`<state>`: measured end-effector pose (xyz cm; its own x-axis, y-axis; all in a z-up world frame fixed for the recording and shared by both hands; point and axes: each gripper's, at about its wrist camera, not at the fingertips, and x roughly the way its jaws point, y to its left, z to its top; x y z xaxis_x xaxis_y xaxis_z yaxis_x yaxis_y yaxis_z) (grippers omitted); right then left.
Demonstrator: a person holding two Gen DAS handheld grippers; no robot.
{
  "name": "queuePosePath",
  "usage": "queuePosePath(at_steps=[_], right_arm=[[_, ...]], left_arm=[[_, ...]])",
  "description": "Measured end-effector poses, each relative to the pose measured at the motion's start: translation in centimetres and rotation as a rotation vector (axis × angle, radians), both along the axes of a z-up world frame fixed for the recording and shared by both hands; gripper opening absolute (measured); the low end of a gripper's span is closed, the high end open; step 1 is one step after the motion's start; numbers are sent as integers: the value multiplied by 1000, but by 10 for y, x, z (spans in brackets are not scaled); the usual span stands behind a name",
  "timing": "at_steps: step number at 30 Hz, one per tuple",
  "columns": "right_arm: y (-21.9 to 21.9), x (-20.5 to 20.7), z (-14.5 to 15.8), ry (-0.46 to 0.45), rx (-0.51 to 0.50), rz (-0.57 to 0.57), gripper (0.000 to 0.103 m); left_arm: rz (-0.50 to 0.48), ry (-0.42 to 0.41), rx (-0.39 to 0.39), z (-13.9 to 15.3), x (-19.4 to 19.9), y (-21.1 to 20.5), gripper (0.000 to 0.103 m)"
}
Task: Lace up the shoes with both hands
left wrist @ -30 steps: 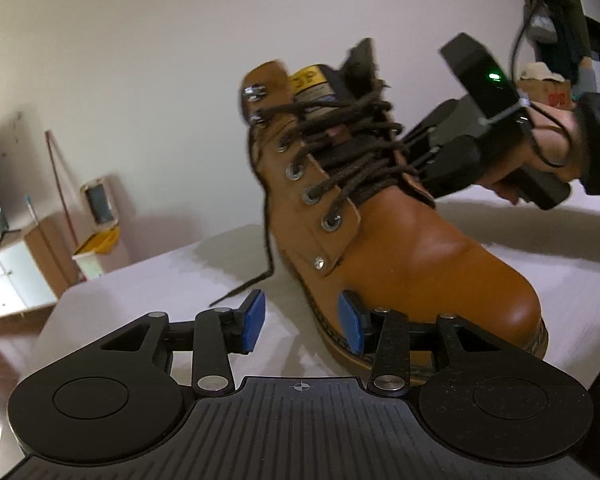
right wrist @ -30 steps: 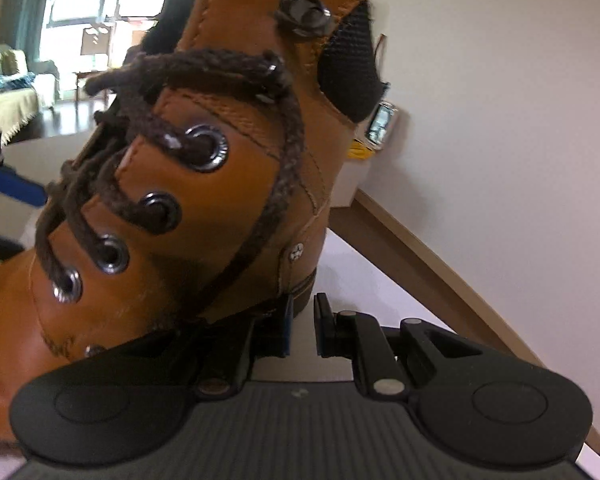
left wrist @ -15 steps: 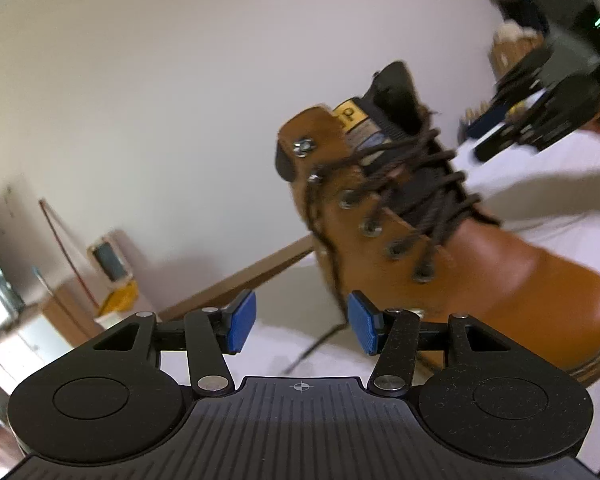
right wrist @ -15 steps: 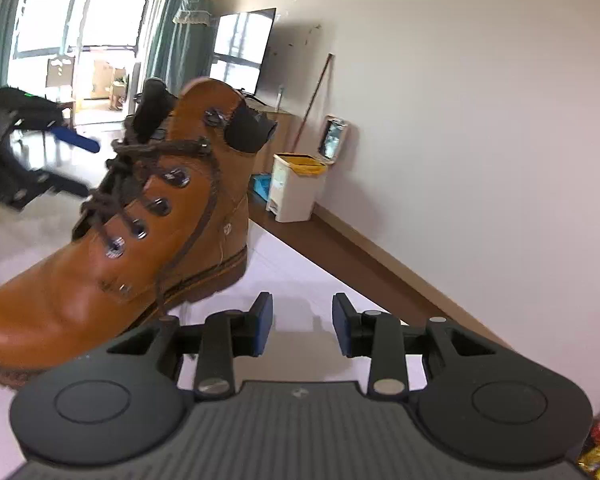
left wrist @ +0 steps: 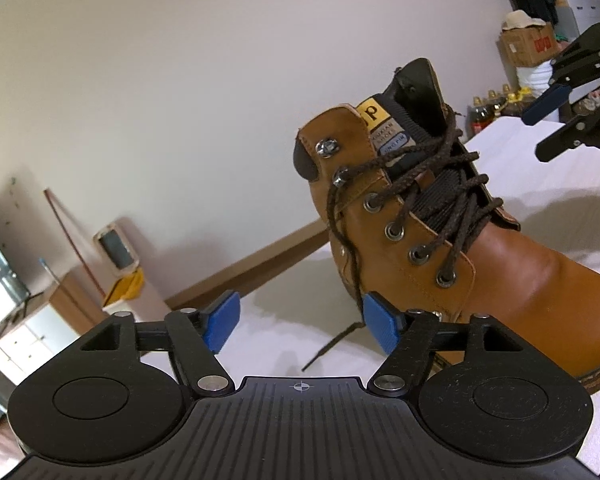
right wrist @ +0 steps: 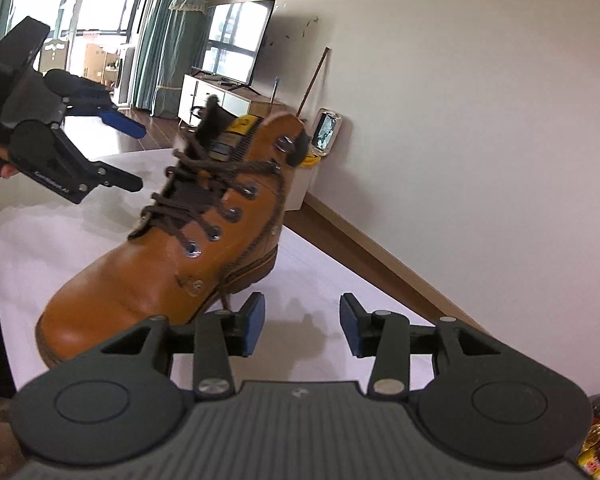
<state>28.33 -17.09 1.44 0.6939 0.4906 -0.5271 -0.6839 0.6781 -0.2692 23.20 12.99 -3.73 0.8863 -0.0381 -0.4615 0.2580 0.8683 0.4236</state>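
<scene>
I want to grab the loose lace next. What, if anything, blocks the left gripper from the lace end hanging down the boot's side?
Nothing visible. The lace hangs just beyond the left gripper, whose opening jaws are empty.

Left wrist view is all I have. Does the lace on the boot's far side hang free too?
Observer: Yes. The right wrist view shows that lace trailing down the boot to the table, with nothing gripping it.
Operator: Right hand-held gripper empty?
Observer: Empty. The right hand-held gripper is opening, with nothing between its pads.
Operator: Top hook that side?
Observer: The top hook looks bare. The lace turns just below it.
</scene>
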Motion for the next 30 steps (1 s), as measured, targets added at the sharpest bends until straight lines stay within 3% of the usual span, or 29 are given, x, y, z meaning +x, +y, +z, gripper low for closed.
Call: queuePosePath(at_steps=[2, 8, 12, 15, 18, 21, 24, 26, 30], right_arm=[[7, -3, -3, -4, -11, 0, 54], [11, -3, -8, -1, -23, -2, 56], [10, 4, -5, 10, -9, -5, 58], [10, 10, -3, 21, 11, 3, 57], [10, 18, 2, 38, 37, 24, 46], [10, 26, 5, 58, 71, 47, 38], [9, 35, 6, 74, 109, 64, 36], [8, 44, 5, 89, 135, 75, 35], [8, 56, 1, 105, 152, 81, 35]], left_arm=[[-1, -2, -5, -1, -1, 2, 80], [-45, -29, -16, -2, -3, 8, 93], [-139, -118, -24, 2, -10, 15, 96], [-236, -131, -73, 5, -4, 24, 98], [-316, -126, -163, 11, 9, 30, 98], [-380, -108, -178, 9, 22, 27, 98], [-443, -63, -179, 8, 42, 27, 77], [-475, -29, -168, 7, 52, 28, 58], [-560, -8, -131, 7, 65, 27, 55]])
